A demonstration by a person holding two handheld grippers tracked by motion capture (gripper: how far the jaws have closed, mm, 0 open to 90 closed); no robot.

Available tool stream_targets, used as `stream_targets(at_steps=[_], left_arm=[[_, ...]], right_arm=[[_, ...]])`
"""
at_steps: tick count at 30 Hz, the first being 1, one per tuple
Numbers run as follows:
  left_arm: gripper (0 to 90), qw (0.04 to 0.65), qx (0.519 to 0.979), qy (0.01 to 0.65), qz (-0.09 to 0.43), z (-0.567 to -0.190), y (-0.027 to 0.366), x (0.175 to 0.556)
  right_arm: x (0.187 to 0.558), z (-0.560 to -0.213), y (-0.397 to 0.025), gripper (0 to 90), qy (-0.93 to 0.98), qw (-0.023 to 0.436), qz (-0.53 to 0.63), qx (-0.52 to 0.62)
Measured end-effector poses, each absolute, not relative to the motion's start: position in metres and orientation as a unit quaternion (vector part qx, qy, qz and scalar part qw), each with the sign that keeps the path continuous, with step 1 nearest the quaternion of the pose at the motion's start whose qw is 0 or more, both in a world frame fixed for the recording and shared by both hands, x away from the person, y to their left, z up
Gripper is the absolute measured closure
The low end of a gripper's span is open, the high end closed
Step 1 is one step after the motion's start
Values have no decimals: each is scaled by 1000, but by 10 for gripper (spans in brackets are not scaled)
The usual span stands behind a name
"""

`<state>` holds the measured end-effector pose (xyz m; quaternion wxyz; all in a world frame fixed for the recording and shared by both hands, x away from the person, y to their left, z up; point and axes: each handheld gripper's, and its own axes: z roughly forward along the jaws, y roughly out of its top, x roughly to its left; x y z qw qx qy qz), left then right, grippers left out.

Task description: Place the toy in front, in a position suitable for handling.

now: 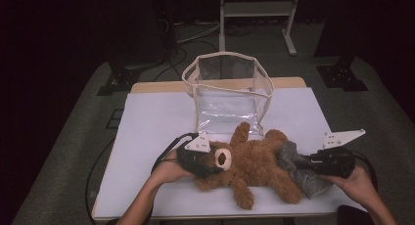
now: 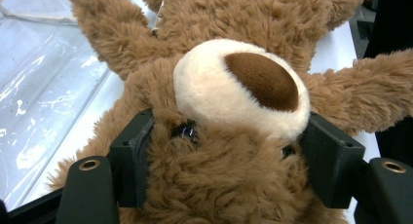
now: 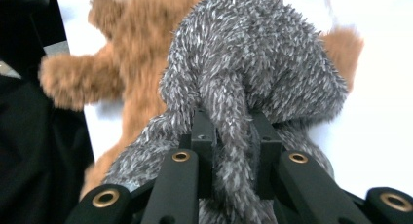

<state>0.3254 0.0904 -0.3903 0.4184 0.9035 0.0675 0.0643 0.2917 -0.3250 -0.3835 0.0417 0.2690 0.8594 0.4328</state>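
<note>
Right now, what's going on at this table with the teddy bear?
A person is handling a brown teddy bear lying on its back on the white table. The left gripper is clamped around the bear's head, one jaw on each side behind the muzzle. The right gripper pinches a fold of grey fuzzy cloth at the bear's lower body. An open clear plastic bag stands just behind the bear.

The room around is dark and only the pale worktop [image 1: 147, 137] catches dim overhead light, glare streaks the clear plastic bag [image 1: 227, 95], and the close views are brighter, with fur softly blurred at the edges.
</note>
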Motion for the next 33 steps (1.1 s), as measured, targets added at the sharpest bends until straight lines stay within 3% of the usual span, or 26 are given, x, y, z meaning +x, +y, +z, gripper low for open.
stream_targets(at_steps=[4, 8, 13, 19, 23, 28, 33], left_arm=[[299, 420, 903, 65, 65, -391, 91, 324], [299, 427, 899, 66, 66, -393, 94, 322], [302, 428, 899, 60, 63, -394, 93, 321], [302, 427, 901, 55, 60, -393, 85, 320], [302, 426, 901, 48, 56, -392, 73, 320], [301, 418, 905, 37, 64, -389, 57, 320], [273, 422, 903, 42, 69, -386, 61, 322]], right_arm=[[307, -377, -308, 760, 866, 53, 428, 253], [320, -394, -297, 759, 867, 29, 427, 255], [316, -408, -317, 759, 866, 22, 410, 286], [302, -371, -319, 758, 857, 51, 439, 265], [303, -349, -277, 757, 875, 48, 439, 200], [305, -350, -245, 756, 891, 43, 421, 167], [308, -357, -250, 762, 889, 39, 420, 178]])
